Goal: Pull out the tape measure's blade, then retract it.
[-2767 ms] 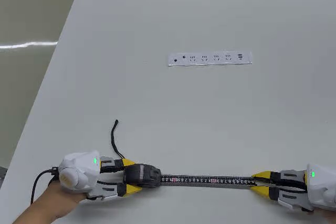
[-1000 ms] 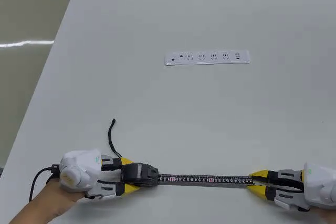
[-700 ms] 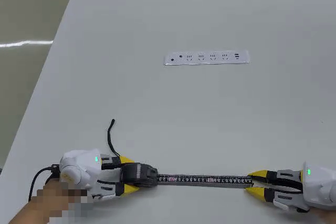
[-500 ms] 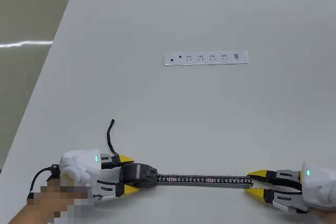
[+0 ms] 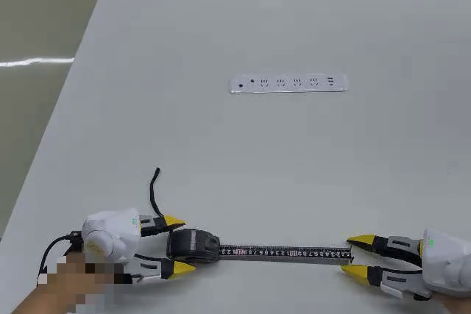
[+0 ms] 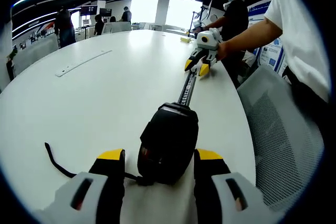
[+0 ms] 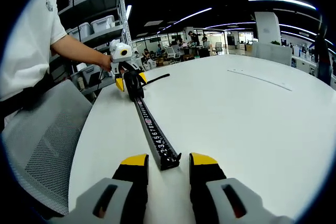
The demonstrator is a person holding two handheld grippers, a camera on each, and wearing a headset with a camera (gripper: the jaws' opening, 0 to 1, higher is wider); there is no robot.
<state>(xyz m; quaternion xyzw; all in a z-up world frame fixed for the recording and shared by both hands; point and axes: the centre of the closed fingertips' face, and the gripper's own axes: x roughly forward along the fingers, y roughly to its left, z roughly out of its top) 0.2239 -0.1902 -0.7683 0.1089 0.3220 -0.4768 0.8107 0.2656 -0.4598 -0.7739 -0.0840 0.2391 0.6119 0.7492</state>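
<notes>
The black tape measure case lies near the table's front edge, and its blade stretches flat to the right. My left gripper stands open around the case, with both yellow fingertips apart from it. In the left gripper view the case sits between the open jaws of the left gripper. My right gripper is open too, and the blade's hooked end lies loose between its fingertips.
A white power strip lies flat in the middle of the table. The case's black wrist strap trails toward the far side. The table's left edge drops to the floor. A grey mesh chair stands close by.
Both grippers have opened: the left has let go of the case and the right has let go of the blade's end. The blade still lies pulled out.
</notes>
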